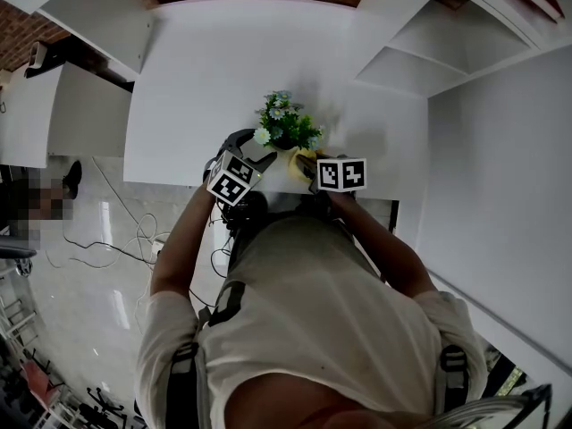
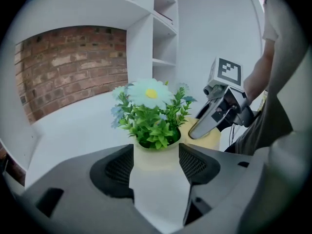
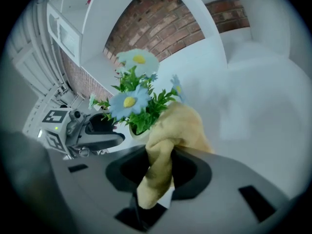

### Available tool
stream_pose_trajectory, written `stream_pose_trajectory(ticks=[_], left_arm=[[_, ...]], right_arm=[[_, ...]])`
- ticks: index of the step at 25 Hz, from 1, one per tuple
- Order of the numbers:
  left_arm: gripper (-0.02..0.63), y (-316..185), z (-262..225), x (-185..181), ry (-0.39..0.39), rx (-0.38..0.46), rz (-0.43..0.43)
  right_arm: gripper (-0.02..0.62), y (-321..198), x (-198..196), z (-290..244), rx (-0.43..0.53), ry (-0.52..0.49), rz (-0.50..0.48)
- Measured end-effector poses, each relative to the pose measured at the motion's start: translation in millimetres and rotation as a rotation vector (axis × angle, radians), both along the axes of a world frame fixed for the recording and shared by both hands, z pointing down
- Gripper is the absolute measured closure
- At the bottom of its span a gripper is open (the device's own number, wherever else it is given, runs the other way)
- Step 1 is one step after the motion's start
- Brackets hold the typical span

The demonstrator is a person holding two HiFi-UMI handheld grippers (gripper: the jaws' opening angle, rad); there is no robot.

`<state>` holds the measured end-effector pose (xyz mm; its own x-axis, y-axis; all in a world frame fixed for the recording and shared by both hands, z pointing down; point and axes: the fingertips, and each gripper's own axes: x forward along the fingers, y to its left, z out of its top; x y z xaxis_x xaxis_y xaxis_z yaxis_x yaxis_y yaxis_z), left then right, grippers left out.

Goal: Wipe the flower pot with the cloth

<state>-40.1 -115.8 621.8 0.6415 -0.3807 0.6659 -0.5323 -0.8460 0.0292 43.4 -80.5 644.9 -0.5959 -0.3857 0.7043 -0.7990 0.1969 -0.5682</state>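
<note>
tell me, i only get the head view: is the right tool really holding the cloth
observer: Yes. The right tool is shut on the cloth, with a bunched end sticking out ahead of it.
operator: is the left tool gripping the pot
observer: No. The left tool is open. The pot stands just ahead in the gap and doesn't look clamped.
operator: cloth on the pot yet
observer: The left gripper view shows the cloth right beside the pot, on the right tool's side. I can't tell if it is pressed on.
</note>
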Motion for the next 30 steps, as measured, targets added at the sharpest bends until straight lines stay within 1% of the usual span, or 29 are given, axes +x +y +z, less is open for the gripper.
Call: stream_pose_trajectory(ticks=[3,6,8,10,12,16,18,20,22,24,27,30], left_arm=[[0.305,-14.7,-0.9,-11.2,-0.027,-0.01,0.031],[0.296,-21.4,7.3,-9.5,-0.064,-0.028,0.075],[0.296,-20.5,9.2,-3.6,-0.052,-0.037,0.086],[0.296,-17.7,7.7,3.3,-0.016,-0.056,0.064],[0.301,-14.6,7.2,7.1,0.008,-0.058,0.026],[0.301,-11.8,8.3,8.5,0.041,-0.035,-0.093],[0.301,-8.8,8.1,9.4,0.05,-0.047,-0.157],[0.301,-2.1,8.2,9.2,0.055,-0.075,-0.197],[0.301,6.2,7.3,7.5,0.05,-0.09,-0.192],[0.301,11.1,5.0,2.7,0.042,-0.078,-0.166],[0.301,3.9,2.1,-11.4,0.032,-0.051,-0.158],[0.301,-4.9,5.9,-16.2,0.016,-0.066,-0.126]], right_arm=[[0.472,-9.6,4.4,-3.0,0.011,0.003,0.004],[0.472,-16.5,5.8,-3.0,0.02,0.01,0.008],[0.472,-19.4,5.2,-3.2,0.023,0.009,0.012],[0.472,-20.2,4.1,-3.5,0.024,0.01,0.012],[0.472,-17.4,0.7,-2.6,0.025,0.015,0.003],[0.472,-1.2,-13.2,1.8,0.011,0.016,-0.043],[0.472,5.0,-19.5,3.4,0.002,0.017,-0.059],[0.472,7.1,-20.2,4.7,0.0,0.022,-0.063],[0.472,6.1,-17.1,5.0,0.0,0.017,-0.058],[0.472,2.6,-11.9,3.8,0.005,0.012,-0.049],[0.472,-9.1,-0.9,0.2,0.018,0.01,-0.013],[0.472,-21.4,6.6,-3.4,0.033,0.02,0.009]])
